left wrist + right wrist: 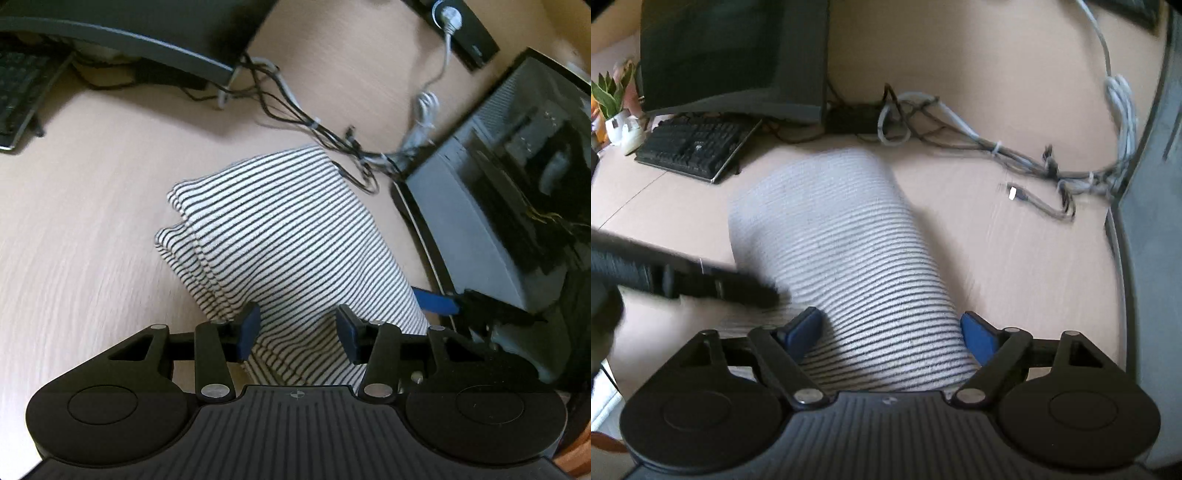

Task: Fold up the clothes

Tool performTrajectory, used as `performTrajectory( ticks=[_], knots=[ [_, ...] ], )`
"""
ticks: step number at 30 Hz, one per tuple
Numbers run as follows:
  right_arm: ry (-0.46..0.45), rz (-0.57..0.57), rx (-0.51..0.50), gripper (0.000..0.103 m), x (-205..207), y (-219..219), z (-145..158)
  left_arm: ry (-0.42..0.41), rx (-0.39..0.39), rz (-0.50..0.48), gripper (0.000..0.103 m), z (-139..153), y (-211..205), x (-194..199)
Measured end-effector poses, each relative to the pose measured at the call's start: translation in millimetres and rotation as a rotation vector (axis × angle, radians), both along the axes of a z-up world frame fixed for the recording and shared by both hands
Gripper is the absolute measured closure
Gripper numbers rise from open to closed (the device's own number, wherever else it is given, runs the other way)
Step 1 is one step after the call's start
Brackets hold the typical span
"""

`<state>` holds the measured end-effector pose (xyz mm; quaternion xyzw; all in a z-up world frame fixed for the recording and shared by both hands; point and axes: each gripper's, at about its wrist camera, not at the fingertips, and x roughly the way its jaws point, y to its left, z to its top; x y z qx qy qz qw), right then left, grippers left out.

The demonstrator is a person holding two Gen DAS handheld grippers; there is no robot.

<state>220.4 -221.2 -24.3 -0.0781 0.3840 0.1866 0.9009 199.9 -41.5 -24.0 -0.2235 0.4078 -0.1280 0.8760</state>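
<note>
Striped knit garment (pixel 280 236) is lying folded on the wooden desk (pixel 81 229); soft, light, floppy; near edge looks best to pinch; left gripper (pixel 298 334) and right gripper (pixel 892 338) are both spread, seemingly pinching nothing.

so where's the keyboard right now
In the right wrist view the keyboard sits far left on the desk, under the monitor, beside the potted plant and left of the striped garment.

white knit garment with thin black horizontal stripes (pixel 280 236), folded into a long narrow bundle of stacked layers, lying flat on the pale wood-grain desk, layered edges stepped along one side, far end squared off, near end spreading wider
</note>
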Motion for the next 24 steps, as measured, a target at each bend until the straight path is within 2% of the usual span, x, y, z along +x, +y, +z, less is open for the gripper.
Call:
performTrajectory(
  ticks=[3, 5, 8, 14, 15, 17, 20, 24],
  knots=[
    [-0.009, 0.064, 0.019, 0.018, 8, -4, 0, -0.013, 0.010, 0.112, 0.049, 6, -8, -11],
    [-0.001, 0.102, 0.023, 0.018, 13, -6, 1, -0.025, 0.001, 0.195, 0.043, 13, -9, -22],
    [-0.038, 0.173, 0.001, 0.018, 12, -8, 0, -0.045, 0.087, 0.277, 0.047, 24, -26, -39],
    [-0.047, 0.240, 0.025, 0.018, 16, -14, 4, 0.009, 0.155, 0.297, 0.057, 13, -55, -38],
    [-0.046, 0.249, 0.028, 0.018, 16, -15, 7, 0.011, 0.165, 0.302, 0.054, 11, -57, -37],
    [-0.041, 0.249, 0.047, 0.018, 19, -17, 14, 0.010, 0.131, 0.316, 0.054, 12, -52, -35],
    [-0.062, 0.234, 0.060, 0.018, 21, -18, 24, -0.007, 0.147, 0.330, 0.054, 19, -49, -32],
    [-0.086, 0.242, 0.036, 0.016, 22, -10, 30, 0.018, 0.177, 0.322, 0.054, 18, -41, -26]
  ],
)
